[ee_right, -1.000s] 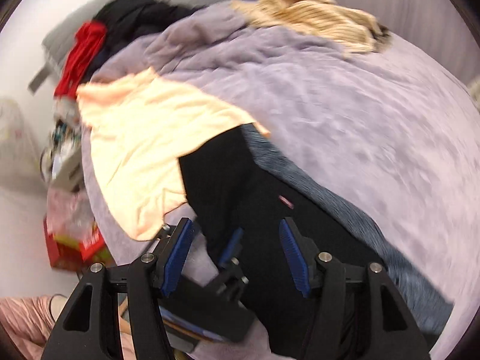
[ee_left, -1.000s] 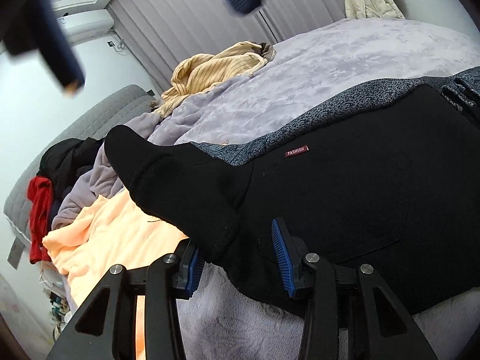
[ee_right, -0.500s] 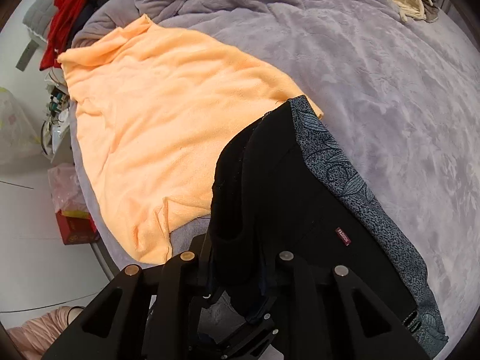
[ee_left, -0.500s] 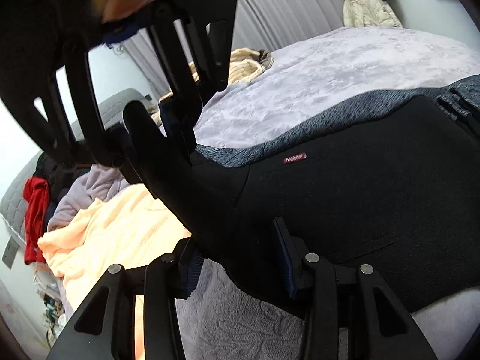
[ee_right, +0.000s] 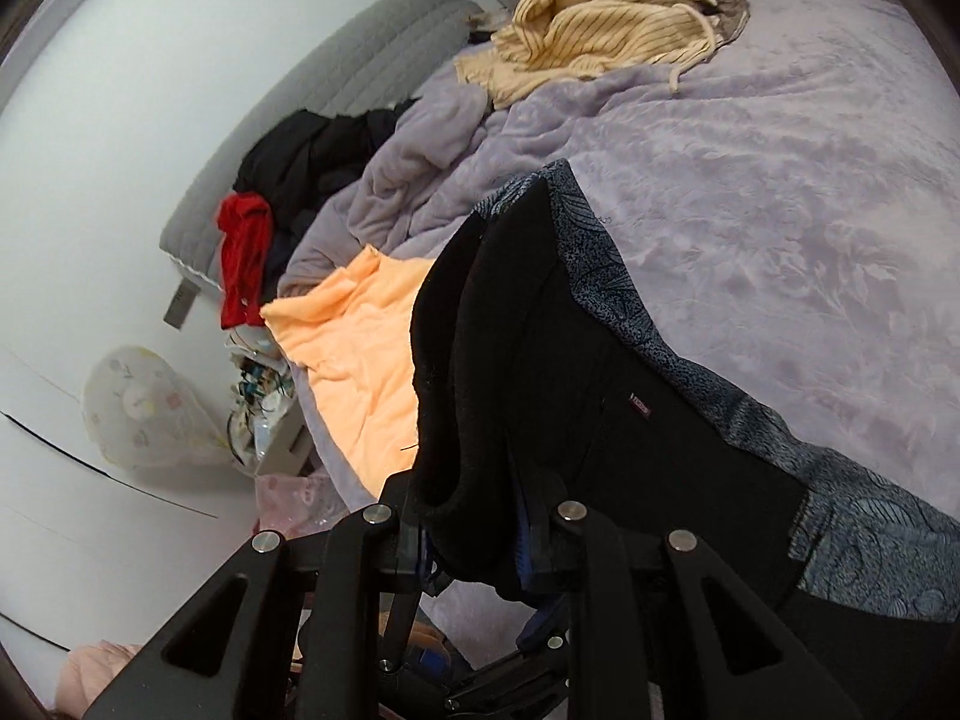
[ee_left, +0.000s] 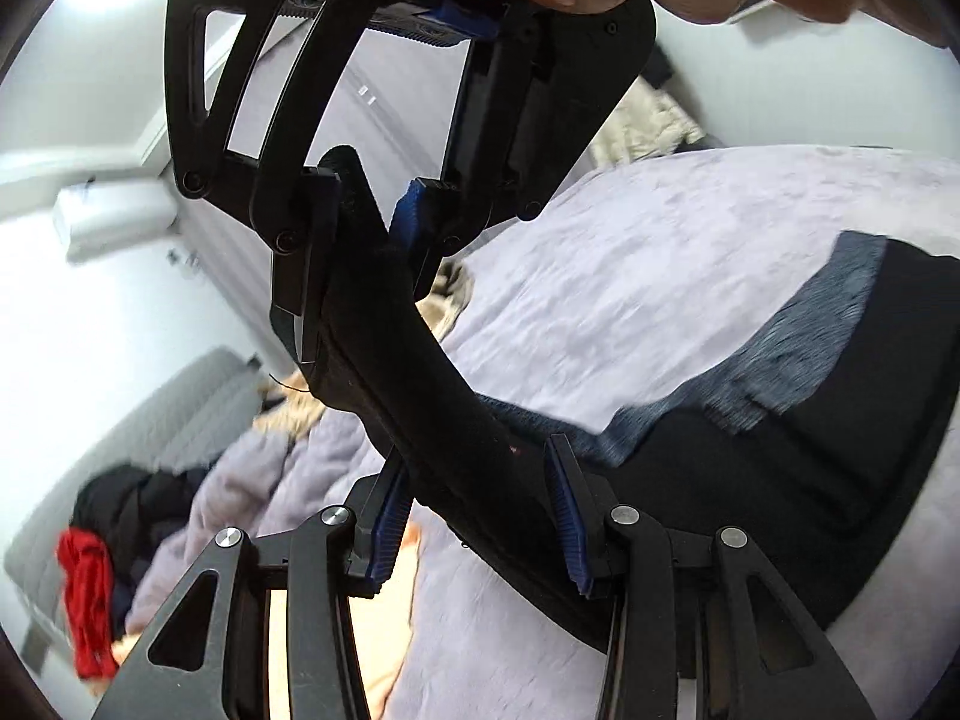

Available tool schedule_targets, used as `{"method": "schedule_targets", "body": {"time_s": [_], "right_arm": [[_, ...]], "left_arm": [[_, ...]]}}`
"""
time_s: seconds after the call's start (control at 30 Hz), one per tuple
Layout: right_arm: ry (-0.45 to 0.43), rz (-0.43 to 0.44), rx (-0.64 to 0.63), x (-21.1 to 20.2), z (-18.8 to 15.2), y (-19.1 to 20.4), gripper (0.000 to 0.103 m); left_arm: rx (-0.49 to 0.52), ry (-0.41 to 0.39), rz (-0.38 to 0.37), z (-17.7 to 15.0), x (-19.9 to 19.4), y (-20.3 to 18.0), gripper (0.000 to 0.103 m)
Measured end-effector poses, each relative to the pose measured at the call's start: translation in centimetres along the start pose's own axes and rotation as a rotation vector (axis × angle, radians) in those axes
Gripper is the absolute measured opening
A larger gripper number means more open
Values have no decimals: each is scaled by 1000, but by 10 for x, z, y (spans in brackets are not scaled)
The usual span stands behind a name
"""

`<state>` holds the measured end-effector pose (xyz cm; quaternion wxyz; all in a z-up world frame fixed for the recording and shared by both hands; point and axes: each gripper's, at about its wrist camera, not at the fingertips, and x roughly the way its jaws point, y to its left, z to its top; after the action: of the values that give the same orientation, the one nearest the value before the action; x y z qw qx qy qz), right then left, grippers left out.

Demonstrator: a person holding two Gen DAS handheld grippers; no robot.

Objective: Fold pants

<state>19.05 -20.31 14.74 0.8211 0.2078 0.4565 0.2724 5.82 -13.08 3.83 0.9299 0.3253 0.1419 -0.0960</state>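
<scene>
Two claws clenched on one pair of black pants, left claw, right claw

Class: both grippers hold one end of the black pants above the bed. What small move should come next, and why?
Probably carry the lifted end across toward the part lying flat. Both the left gripper and right gripper pinch the black fleece pants, whose far portion rests on the lilac plush bedspread.

bed: lavender fleece blanket covers it
on it: black pants, orange towel, striped yellow top, dark clothes pile
</scene>
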Motion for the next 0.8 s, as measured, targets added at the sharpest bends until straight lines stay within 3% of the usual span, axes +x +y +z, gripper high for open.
{"method": "schedule_targets", "body": {"time_s": [0.2, 0.4, 0.67, 0.8], "right_arm": [[-138, -23, 97, -85, -52, -53, 22], [-248, -31, 238, -135, -120, -128, 22], [-305, -9, 444, -135, -200, -224, 22], [-266, -72, 529, -108, -225, -259, 23]], "left_arm": [[208, -90, -51, 37, -28, -73, 44], [291, -82, -181, 66, -44, -152, 44], [378, 9, -326, 57, -36, -222, 44], [355, 66, -420, 50, -37, -215, 44]]}}
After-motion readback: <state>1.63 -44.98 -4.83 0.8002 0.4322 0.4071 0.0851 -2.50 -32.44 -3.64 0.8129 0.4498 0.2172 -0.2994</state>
